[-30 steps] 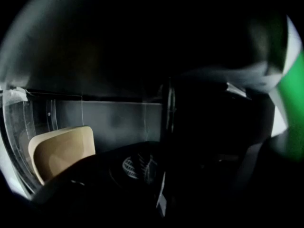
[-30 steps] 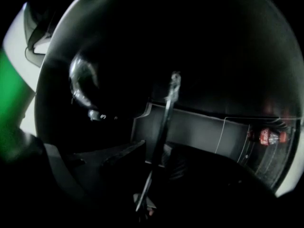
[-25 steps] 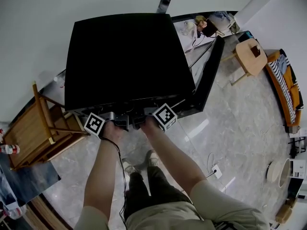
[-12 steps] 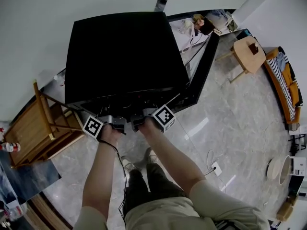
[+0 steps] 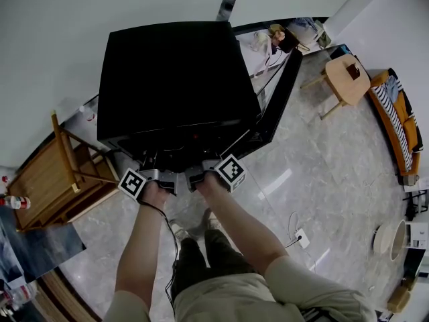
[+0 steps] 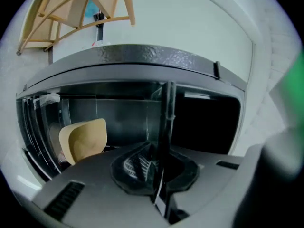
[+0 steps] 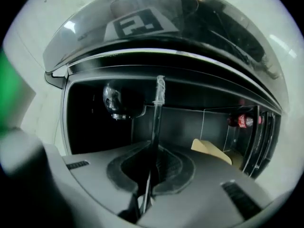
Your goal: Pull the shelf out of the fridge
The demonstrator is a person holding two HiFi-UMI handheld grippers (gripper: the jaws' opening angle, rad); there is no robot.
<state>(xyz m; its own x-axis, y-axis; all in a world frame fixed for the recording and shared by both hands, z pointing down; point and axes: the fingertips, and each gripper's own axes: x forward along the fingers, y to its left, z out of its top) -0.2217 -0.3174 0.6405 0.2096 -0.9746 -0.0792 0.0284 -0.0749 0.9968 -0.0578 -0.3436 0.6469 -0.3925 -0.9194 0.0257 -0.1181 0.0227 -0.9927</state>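
From above, the black fridge (image 5: pixel 174 79) stands with its door (image 5: pixel 278 99) swung open to the right. Both grippers are at its open front, side by side. My left gripper (image 5: pixel 163 179) and right gripper (image 5: pixel 196 175) each clamp the front edge of the thin glass shelf. That shelf (image 6: pixel 165 122) shows edge-on as a dark vertical strip between the left gripper's (image 6: pixel 159 167) shut jaws. It looks the same in the right gripper view, where the shelf (image 7: pixel 156 122) runs between the right gripper's (image 7: pixel 152 167) shut jaws. The fridge's inside is dark.
A red drink can (image 7: pixel 242 121) sits in the door rack. A wooden rack (image 5: pixel 53 180) stands left of the fridge. A round wooden stool (image 5: pixel 348 79) and a sofa (image 5: pixel 399 119) are at the right. A floor socket with cable (image 5: pixel 303 239) lies near the person's feet (image 5: pixel 194 230).
Both grippers have drawn back a little from the fridge front toward the person, still side by side on the shelf edge.
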